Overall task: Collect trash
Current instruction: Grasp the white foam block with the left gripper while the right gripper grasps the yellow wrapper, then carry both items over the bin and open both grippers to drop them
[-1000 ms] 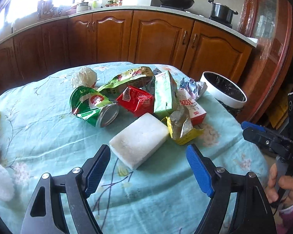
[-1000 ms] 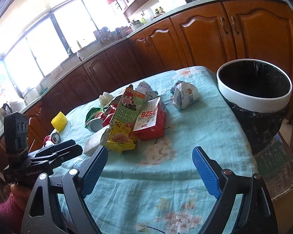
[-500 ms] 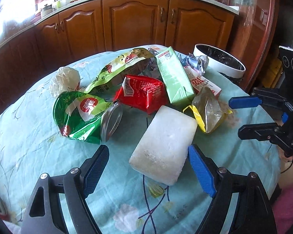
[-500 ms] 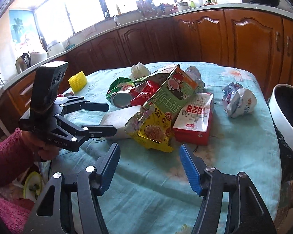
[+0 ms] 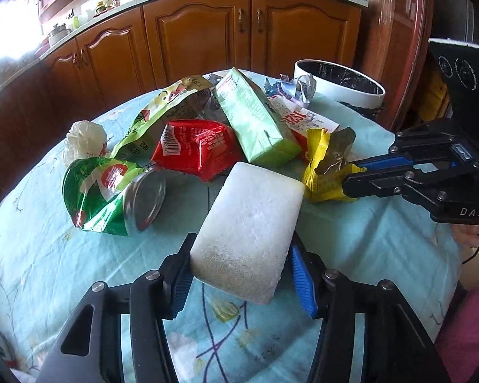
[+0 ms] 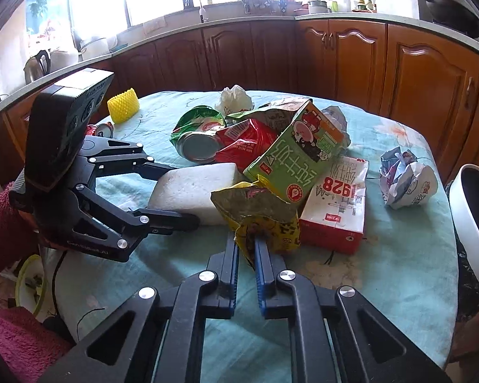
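Left gripper [image 5: 239, 274]: bottom centre of the left wrist view, its two fingers pressed against the sides of the white foam block [image 5: 249, 226], which fills the gap between them. In the right wrist view it reaches in from the left edge, one finger [image 6: 172, 218] lying along the block's near side.
Right gripper [image 6: 246, 250]: bottom centre of the right wrist view, jaws nearly together, pinching the lower edge of the yellow wrapper [image 6: 265, 217]. In the left wrist view it comes in from the right edge and meets the same wrapper [image 5: 327, 166].
White foam block: lower centre of the left wrist view, tilted; whether its far end rests on the cloth I cannot tell.
Yellow wrapper: crumpled, just beside the red and white carton [image 6: 338, 204], at frame centre.
Green carton [image 5: 255, 118]: leaning across the pile, upper centre.
Red packet [image 5: 198, 148]: left of the green carton, touching it.
Green can [image 5: 111, 194]: crushed, on its side, left of the block.
White paper wad [image 5: 84, 138]: left edge of the pile.
Crumpled foil wrapper [image 6: 405, 180]: apart from the pile, right of frame.
Bin [image 5: 338, 84]: white rim, dark liner, beyond the table's far right edge.
Table [image 5: 32, 255]: covered in a pale blue flowered cloth.
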A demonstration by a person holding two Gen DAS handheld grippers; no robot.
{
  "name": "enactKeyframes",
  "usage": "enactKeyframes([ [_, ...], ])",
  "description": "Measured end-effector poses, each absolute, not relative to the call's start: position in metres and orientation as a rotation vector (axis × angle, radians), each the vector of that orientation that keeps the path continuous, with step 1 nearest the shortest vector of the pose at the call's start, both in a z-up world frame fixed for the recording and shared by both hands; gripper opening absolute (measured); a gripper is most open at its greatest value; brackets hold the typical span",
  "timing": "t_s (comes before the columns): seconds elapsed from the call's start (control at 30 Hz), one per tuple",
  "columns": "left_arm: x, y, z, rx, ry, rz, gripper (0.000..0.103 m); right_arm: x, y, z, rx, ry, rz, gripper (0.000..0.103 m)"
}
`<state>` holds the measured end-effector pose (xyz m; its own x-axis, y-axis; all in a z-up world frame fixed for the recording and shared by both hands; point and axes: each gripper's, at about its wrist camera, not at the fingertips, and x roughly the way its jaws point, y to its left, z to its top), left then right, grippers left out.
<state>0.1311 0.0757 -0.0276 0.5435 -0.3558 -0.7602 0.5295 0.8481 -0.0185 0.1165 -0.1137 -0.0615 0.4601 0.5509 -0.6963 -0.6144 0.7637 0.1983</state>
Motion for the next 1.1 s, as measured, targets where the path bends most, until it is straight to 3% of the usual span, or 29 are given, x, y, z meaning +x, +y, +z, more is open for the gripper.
enactKeyframes([
  [0.37,0.101,0.050,-0.009,0.010,0.816,-0.544,0.052,0.095,-0.194,-0.043,0.186,0.774,0.584,0.006],
  [1.1,0.164,-0.062,-0.002,-0.061,0.847,-0.489,0.053,0.113,-0.306,-0.028,0.325,0.699,0.259,0.006],
])
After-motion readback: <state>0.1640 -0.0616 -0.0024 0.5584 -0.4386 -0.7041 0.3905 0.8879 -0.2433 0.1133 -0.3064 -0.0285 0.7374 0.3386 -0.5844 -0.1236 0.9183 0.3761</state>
